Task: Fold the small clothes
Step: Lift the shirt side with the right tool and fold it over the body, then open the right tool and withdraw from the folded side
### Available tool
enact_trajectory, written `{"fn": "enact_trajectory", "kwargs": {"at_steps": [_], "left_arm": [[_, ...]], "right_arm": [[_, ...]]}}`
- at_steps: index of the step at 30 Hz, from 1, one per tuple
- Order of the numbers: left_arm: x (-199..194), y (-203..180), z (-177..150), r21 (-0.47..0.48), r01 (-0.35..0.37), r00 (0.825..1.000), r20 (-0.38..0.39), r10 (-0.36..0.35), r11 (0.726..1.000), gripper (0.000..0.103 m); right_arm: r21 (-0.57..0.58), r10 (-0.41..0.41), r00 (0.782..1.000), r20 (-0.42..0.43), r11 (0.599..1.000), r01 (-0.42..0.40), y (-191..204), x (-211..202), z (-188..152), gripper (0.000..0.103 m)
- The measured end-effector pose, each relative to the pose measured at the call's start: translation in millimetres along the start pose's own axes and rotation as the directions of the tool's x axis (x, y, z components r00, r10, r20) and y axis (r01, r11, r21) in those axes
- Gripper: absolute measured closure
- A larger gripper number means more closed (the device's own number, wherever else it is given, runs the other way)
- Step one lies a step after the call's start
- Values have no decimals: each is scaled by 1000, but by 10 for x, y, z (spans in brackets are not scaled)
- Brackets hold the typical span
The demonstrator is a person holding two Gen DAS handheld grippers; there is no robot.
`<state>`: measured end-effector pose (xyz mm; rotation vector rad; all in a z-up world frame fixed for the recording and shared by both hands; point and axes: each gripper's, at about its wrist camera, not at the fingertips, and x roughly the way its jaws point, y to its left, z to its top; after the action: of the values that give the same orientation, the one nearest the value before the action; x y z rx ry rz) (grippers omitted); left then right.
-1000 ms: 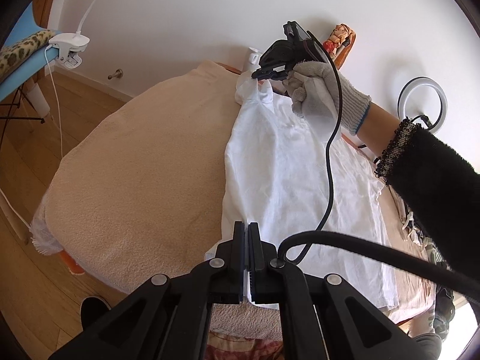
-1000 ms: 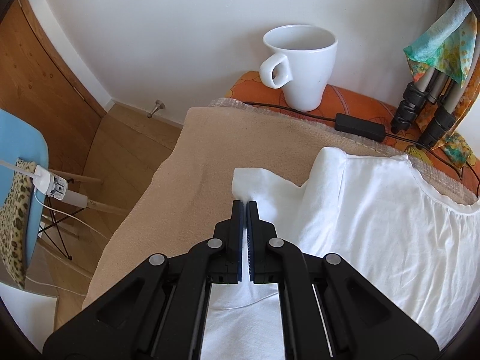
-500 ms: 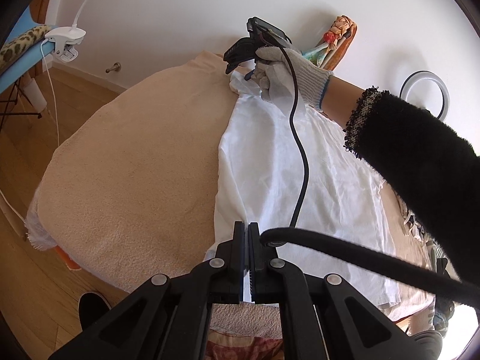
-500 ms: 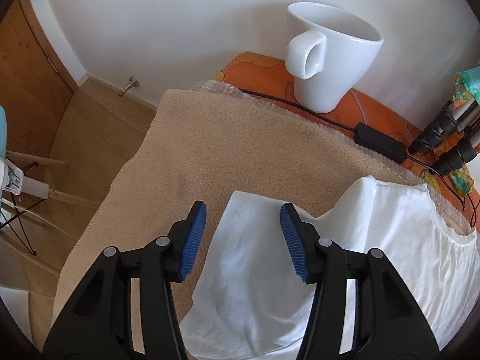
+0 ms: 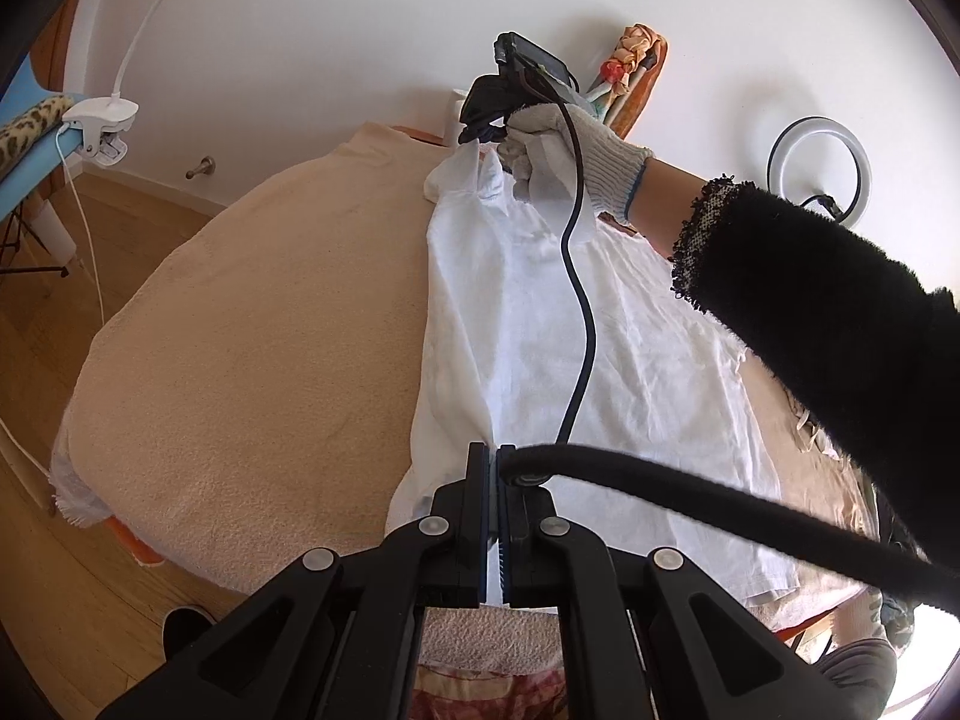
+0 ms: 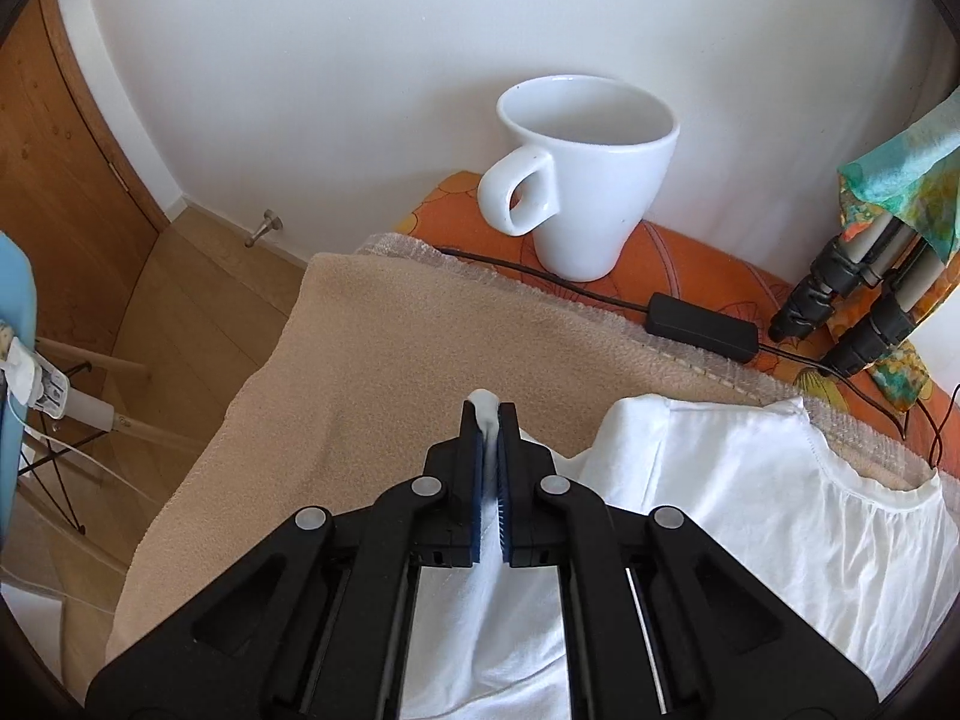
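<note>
One white garment (image 5: 606,360) lies spread on the beige towel (image 5: 258,360) that covers the surface, its left edge folded over toward the middle and its neckline toward the wall. The left gripper (image 5: 495,468) has its jaws together on the near hem of that folded edge, cloth pinched between the blue pads. The right gripper (image 6: 489,420), held in a gloved hand (image 5: 564,150) at the far end of the garment, has its jaws clamped on a tuft of the white sleeve, which pokes out above the tips in the right wrist view.

Under the towel an orange patterned cover (image 6: 690,252) shows along the wall side of the surface. On it stand one white mug (image 6: 585,180), handle turned left, and one black cable with an inline box (image 6: 699,324); two black tripod feet (image 6: 840,300) rest at the right, draped with a green-and-yellow cloth (image 6: 900,180). One ring light (image 5: 819,168) leans by the white wall. The floor is wood, with one door stop (image 6: 267,228) at the skirting. At the left stands a blue chair (image 5: 24,180) carrying one white clip lamp (image 5: 102,126).
</note>
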<state>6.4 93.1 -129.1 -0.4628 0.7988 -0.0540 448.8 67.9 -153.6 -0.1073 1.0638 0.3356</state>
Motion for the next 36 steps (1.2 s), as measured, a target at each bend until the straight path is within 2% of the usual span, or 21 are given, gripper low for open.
{"fn": "enact_trajectory", "kwargs": {"at_steps": [6, 11, 16, 22, 25, 26, 28, 31, 36], "left_arm": [[8, -284, -36, 65, 52, 999, -11, -51, 997, 103], [126, -545, -102, 121, 100, 994, -58, -94, 988, 103], [295, -780, -179, 156, 138, 985, -122, -120, 978, 103], [413, -872, -184, 139, 182, 970, -185, -156, 973, 103], [449, -897, -187, 110, 239, 950, -234, -209, 965, 92], [435, -918, -193, 125, 239, 950, -234, -206, 963, 88], [385, -972, -208, 176, 215, 961, -215, -176, 961, 88], [328, -986, -202, 201, 209, 965, -201, -169, 957, 87], [286, -992, -228, 254, 151, 978, -181, -106, 955, 84]], "right_arm": [[48, 80, 990, 112, 995, -86, -460, -458, -130, 98], [144, 86, 981, 172, 983, -112, -999, -707, -346, 98], [198, 18, 990, 140, 979, -46, -1410, -734, -509, 98], [201, 4, 994, 111, 979, -26, -1486, -669, -550, 98], [188, -38, 996, 79, 982, 23, -1453, -571, -548, 98], [187, -49, 997, 63, 982, 37, -1453, -553, -546, 95], [192, -50, 997, 57, 981, 39, -1473, -553, -568, 89], [217, -51, 996, 79, 976, 32, -1541, -664, -600, 66], [260, -37, 992, 120, 966, 4, -1660, -986, -642, 63]]}}
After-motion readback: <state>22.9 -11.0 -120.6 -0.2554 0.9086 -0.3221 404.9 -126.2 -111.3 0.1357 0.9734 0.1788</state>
